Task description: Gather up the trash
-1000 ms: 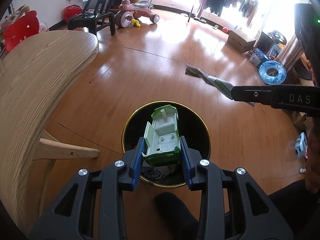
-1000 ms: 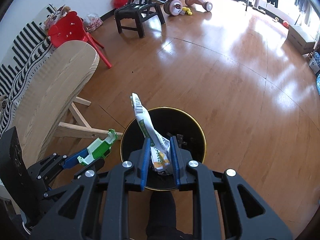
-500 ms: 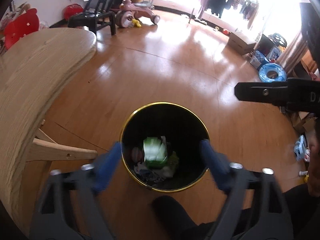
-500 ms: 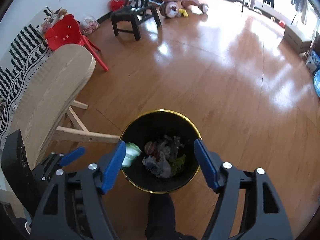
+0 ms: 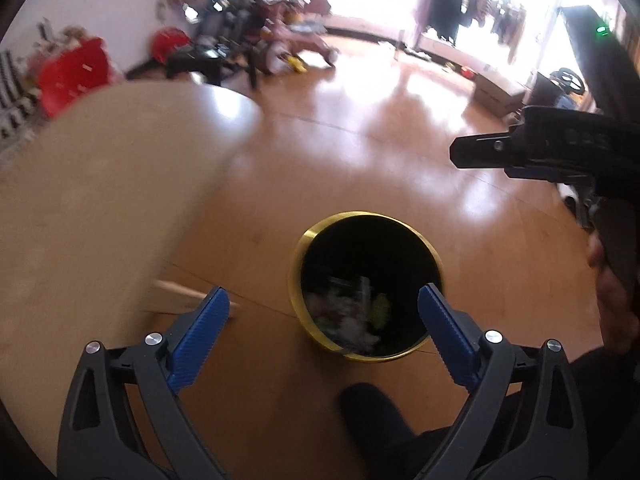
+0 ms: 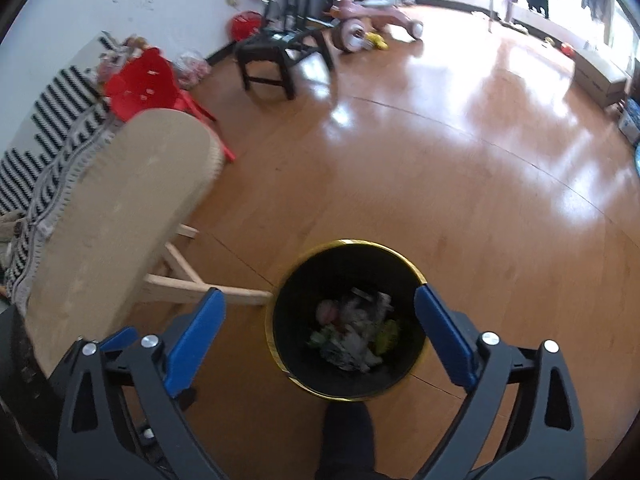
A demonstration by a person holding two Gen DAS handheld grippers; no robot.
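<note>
Dropped: both items now in bin (image 6: 416, 272) | bin upright, mouth up | left tongs (image 5: 323, 312), right tongs (image 6: 320, 308) spread wide, empty

I see a black bin (image 6: 296, 320) with a gold rim; the trash (image 6: 354, 336) inside it is mixed white, pink, green and yellow. Both my left gripper (image 5: 323, 332) and right gripper (image 6: 320, 332) are black with blue ribbed jaws. The floor (image 6: 440, 168) is glossy orange-brown wood. On the left the table (image 6: 116, 216) is pale tan, beside a black-and-white striped cloth (image 6: 36, 168). Far off stand a red chair (image 6: 144, 84), a black chair (image 6: 276, 48) and a pink tricycle (image 6: 372, 20).
</note>
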